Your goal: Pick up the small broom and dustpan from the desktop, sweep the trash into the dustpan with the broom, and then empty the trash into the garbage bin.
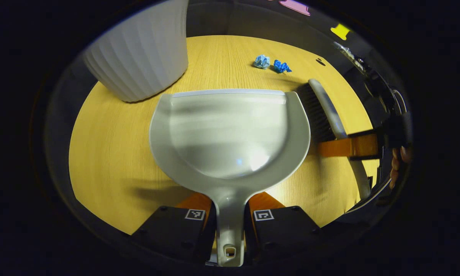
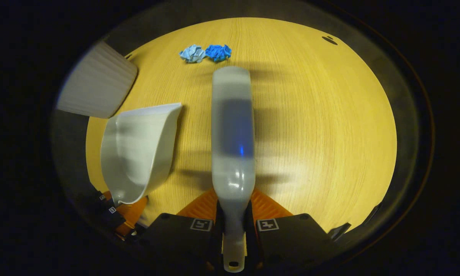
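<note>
Pickup done, sweep comes next: your left gripper (image 1: 230,214) clamps the dustpan (image 1: 230,134) handle, your right gripper (image 2: 233,220) clamps the broom (image 2: 233,130) handle.
Trash (image 2: 206,53), two blue paper wads, sits on the desktop (image 2: 321,126) just past the broom tip and well ahead of the pan lip. Garbage bin (image 1: 141,50) stands ahead-left of the pan. Move the lip up beside the wads, then drag the bristles toward it.

Bare desktop (image 2: 310,115) right of broom (image 2: 233,126); bin (image 1: 141,50) blocks the left.
</note>
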`<act>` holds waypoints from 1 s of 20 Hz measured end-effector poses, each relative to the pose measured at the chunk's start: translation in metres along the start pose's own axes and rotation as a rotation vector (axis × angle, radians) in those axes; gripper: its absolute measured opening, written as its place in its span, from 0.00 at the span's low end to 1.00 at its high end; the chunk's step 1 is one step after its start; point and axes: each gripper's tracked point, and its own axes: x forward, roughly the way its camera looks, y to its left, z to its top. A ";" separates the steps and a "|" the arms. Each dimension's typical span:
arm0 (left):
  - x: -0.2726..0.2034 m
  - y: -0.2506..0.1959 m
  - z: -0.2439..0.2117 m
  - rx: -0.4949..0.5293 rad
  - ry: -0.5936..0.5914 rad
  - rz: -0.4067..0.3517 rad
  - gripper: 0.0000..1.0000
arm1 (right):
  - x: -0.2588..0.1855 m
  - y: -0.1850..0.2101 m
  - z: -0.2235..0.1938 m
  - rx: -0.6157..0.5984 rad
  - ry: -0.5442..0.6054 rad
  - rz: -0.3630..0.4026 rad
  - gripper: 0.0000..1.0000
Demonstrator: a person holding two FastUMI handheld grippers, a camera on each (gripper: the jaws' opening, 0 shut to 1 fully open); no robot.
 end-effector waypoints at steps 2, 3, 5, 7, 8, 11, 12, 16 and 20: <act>-0.002 0.002 -0.001 0.041 0.020 0.006 0.30 | -0.003 -0.010 0.014 -0.012 0.001 0.014 0.28; -0.002 0.002 -0.002 0.069 0.033 0.010 0.31 | -0.007 -0.020 0.024 -0.019 -0.006 0.002 0.37; -0.003 0.006 -0.002 0.133 0.063 0.032 0.30 | -0.010 -0.041 0.055 -0.032 -0.044 -0.041 0.28; -0.007 0.009 0.001 0.178 0.083 0.038 0.30 | -0.015 -0.053 0.086 -0.045 -0.068 -0.058 0.28; -0.008 0.010 0.004 0.191 0.092 0.036 0.31 | -0.015 -0.057 0.102 -0.058 -0.082 -0.069 0.28; -0.010 0.013 0.020 0.235 0.112 0.034 0.30 | -0.009 -0.075 0.140 -0.210 -0.070 -0.151 0.27; -0.009 0.012 0.027 0.246 0.119 0.031 0.30 | -0.009 -0.082 0.155 -0.295 -0.068 -0.185 0.27; -0.008 0.017 0.053 0.288 0.142 0.034 0.29 | 0.008 -0.081 0.188 -0.450 -0.009 -0.180 0.27; -0.004 0.015 0.069 0.328 0.163 0.041 0.30 | 0.019 -0.068 0.220 -0.600 0.018 -0.174 0.27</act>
